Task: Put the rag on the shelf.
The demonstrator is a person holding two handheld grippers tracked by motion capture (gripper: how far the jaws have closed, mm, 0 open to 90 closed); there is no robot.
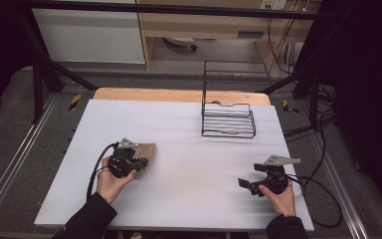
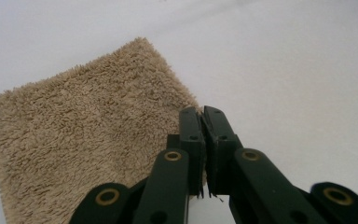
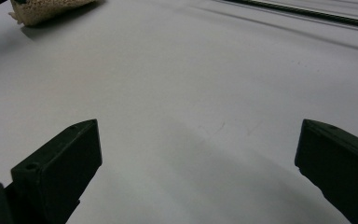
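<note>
A tan fluffy towel (image 1: 148, 149) lies flat on the white table (image 1: 189, 149) at the left. My left gripper (image 1: 140, 163) sits at its near right edge. In the left gripper view the towel (image 2: 84, 126) spreads to the left, and the left gripper (image 2: 202, 116) has its jaws pressed together with a thin bit of the towel's edge pinched between them. My right gripper (image 1: 244, 184) rests low at the table's front right, pointing left. Its jaws stand wide apart in the right gripper view (image 3: 196, 154) with only bare table between them. A corner of the towel (image 3: 42, 9) shows far off.
A black wire rack (image 1: 228, 119) stands at the back right of the table. Black cables (image 1: 323, 199) trail off the right edge. A wooden board (image 1: 179, 94) borders the far edge, and dark frame bars flank both sides.
</note>
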